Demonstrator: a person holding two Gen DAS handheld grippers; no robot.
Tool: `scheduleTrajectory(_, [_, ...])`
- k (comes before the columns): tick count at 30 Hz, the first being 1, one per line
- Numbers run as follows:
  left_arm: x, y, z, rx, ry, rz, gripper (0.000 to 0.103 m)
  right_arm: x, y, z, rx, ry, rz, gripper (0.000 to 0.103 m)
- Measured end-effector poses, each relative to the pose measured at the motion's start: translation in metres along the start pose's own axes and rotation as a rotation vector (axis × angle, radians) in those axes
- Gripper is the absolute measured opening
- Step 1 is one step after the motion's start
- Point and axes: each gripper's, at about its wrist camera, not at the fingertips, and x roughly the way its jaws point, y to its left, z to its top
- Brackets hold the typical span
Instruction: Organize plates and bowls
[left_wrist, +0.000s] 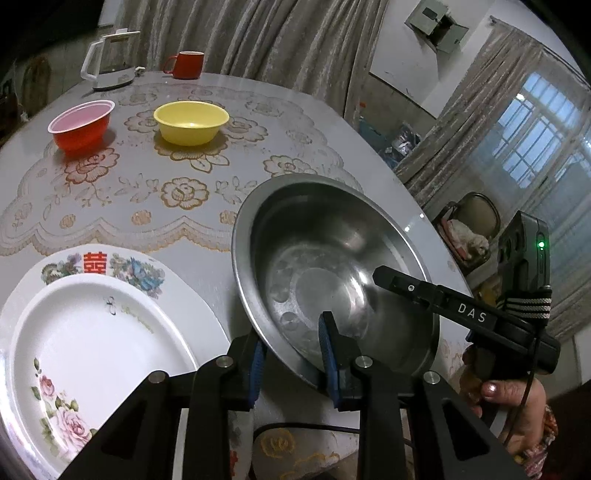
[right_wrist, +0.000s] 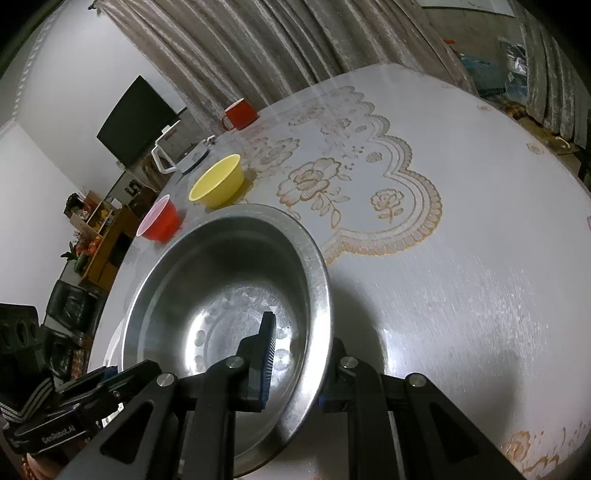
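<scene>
Steel bowl held at opposite rims: left claw and right claw both clamped on it, above worktop; stacked plates beside.

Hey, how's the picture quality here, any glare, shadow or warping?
Left wrist: fisheye bends the table edge; glare streaks the steel basin; the window is blown out bluish. Right wrist: a soft shadow lies on the tablecloth beside the basin; corners go dark.
</scene>
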Motion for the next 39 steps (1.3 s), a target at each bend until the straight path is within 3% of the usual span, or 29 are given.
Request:
scheduleTrajectory(20, [0.009,-0.002,-0.017,0.058,0.021,-0.015,0.029,0.000,-0.007,-0.017,0.065,0.010,-0.038,0.017])
scheduleTrajectory(27, [0.022,-0.009,-0.016,0.104,0.045,-0.015,0.032,-0.001,-0.021,-0.021,0.104,-0.010,-0.064,0.018])
scheduleTrajectory(31, [0.010,-0.004,-0.014,0.074,0.034,-0.067,0.044,-0.001,-0.021,-0.021,0.112,-0.007,-0.051,0.023])
scheduleTrajectory(39, [-0.002,0.000,-0.015,0.075,0.010,-0.067,0.044,-0.003,-0.021,-0.025,0.127,-0.007,-0.031,0.026])
